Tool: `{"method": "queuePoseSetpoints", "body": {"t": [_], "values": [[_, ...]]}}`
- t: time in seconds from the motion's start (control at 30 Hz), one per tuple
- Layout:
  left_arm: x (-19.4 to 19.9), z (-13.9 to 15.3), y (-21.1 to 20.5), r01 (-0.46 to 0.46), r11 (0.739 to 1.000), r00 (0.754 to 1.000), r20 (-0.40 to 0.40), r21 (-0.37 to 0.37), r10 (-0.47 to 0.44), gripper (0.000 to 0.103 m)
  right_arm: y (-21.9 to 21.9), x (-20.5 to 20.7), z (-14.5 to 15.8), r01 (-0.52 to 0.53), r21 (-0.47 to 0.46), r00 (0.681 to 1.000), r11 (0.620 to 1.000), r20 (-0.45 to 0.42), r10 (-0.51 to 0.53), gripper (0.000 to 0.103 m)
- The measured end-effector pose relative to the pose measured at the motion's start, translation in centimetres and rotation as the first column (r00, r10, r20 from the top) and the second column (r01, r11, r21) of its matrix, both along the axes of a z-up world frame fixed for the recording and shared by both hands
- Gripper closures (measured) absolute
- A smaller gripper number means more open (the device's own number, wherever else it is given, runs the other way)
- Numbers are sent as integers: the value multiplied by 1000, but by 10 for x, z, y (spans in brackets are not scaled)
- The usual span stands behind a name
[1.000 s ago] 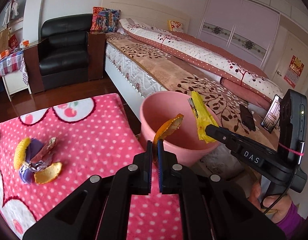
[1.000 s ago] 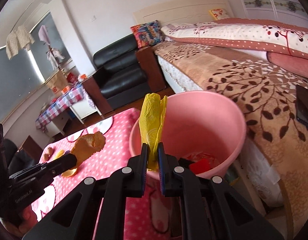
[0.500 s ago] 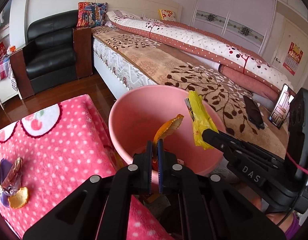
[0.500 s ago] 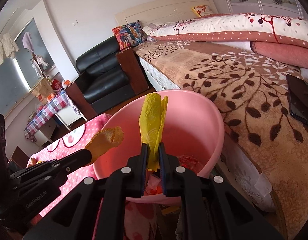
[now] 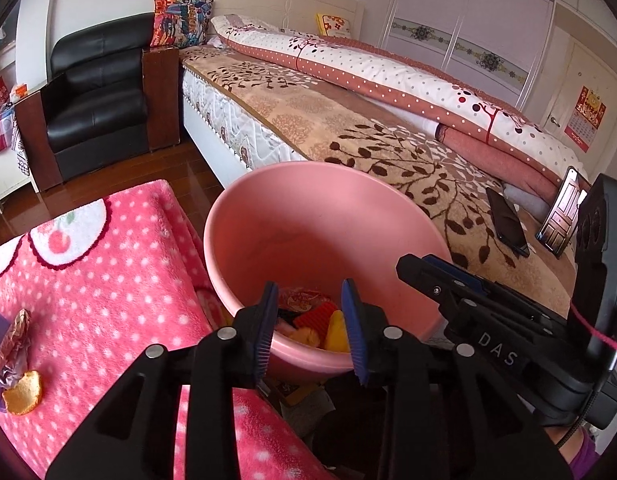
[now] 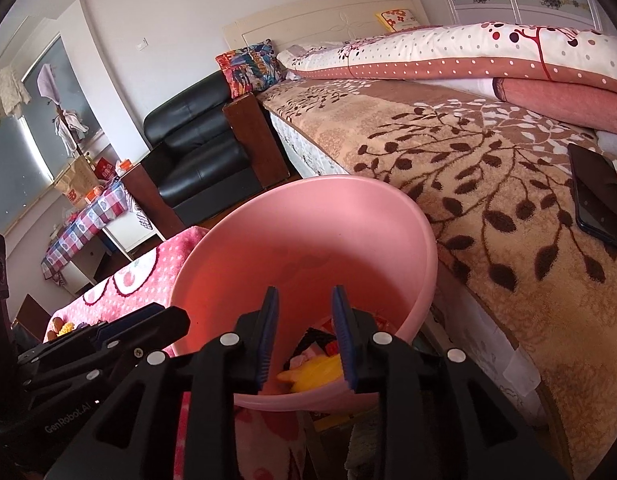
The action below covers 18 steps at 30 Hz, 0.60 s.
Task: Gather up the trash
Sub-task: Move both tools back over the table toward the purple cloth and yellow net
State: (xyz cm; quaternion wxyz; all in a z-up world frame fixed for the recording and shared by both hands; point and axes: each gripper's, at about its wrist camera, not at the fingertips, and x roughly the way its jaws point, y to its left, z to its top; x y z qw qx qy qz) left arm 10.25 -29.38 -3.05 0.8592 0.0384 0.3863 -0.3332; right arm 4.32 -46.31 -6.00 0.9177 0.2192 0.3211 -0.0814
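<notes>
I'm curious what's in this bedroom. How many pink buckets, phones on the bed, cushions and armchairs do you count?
Round pink plastic bucket: 1
Phones on the bed, one flat and dark, one propped up: 2
Patterned cushions, one multicoloured, one yellow floral: 2
Black leather armchair: 1
Total: 6
</notes>
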Motion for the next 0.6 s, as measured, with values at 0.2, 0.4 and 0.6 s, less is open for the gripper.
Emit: {"method": "queuePoseSetpoints", "body": {"t": [0.2,0.4,0.6], "values": [[-11,9,14,-23,1000,999,26,-13,24,70,14,-11,12,-16,-3,1000,1000,18,16,73],[-24,16,45,-85,996,996,37,-16,86,70,48,-24,22,-72,-6,997,997,34,72,60],[-41,16,94,-150,989,987,60,-2,150,70,97,-26,17,-162,14,987,987,3,162,59]]}}
